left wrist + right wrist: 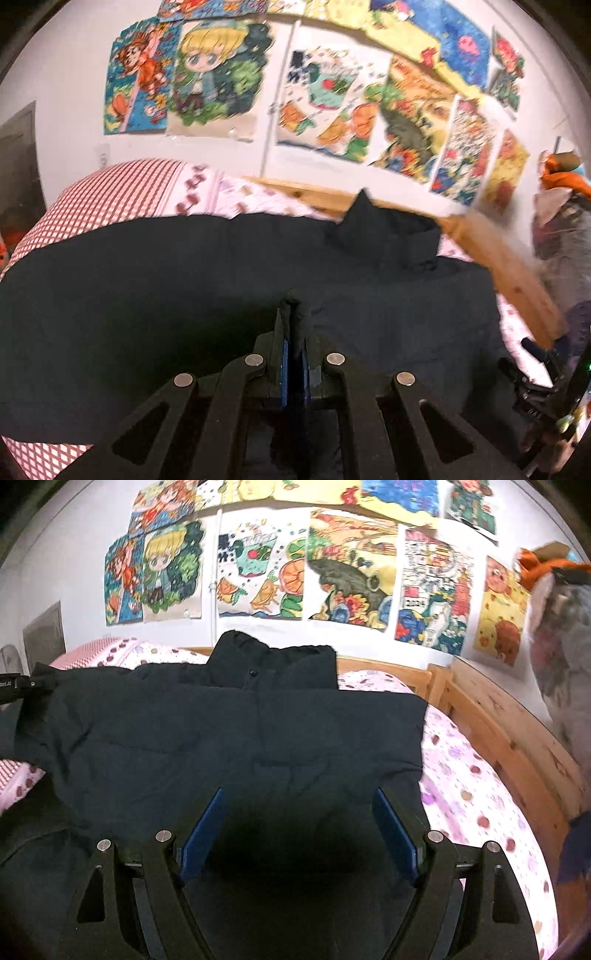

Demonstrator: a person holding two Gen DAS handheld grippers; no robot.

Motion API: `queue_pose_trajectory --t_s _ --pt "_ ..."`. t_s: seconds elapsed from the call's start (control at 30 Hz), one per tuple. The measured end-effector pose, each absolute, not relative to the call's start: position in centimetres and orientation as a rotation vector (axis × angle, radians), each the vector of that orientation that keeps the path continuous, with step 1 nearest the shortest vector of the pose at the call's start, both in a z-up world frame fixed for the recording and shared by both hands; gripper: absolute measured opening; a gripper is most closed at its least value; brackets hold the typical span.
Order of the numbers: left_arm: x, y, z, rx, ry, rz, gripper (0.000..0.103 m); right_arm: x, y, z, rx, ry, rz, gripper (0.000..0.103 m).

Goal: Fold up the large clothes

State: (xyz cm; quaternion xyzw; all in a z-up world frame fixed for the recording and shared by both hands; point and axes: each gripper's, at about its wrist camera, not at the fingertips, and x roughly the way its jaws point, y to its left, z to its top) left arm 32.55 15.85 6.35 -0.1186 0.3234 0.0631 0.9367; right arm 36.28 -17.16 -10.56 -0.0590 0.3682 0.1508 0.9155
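A large black padded jacket (pixel 221 731) lies spread over the bed, with its collar (pixel 273 664) toward the wall. In the left wrist view the jacket (pixel 184 295) fills the lower half. My left gripper (pixel 295 306) is shut on a raised fold of its black fabric, which sticks up between the fingertips. My right gripper (pixel 301 797) hangs over the jacket's near part. Its jaws stand wide apart, its blue pads (pixel 395 834) are bare, and nothing is pinched between them. A dark tool at the left edge of the right wrist view (pixel 14 686) meets the jacket's raised corner.
The bed has a pink spotted sheet (pixel 480 775) and a red checked cover (pixel 110 195) on the left. A wooden bed rail (pixel 517 738) runs along the wall and right side. Coloured drawings (pixel 351 572) cover the wall. A plush toy (pixel 561 627) sits at the right.
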Motion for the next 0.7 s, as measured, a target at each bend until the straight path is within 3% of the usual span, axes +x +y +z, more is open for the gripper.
queue_pose_trajectory --t_s 0.3,0.7 --pt "36.0 15.1 0.1 -0.07 0.873 0.229 0.006 39.4 -12.6 -16.3 -0.185 0.974 0.332 0.077" --pt "37.3 14.0 -3.3 0.028 0.948 0.257 0.011 40.9 -11.9 -20.5 -0.174 1.065 0.319 0.101"
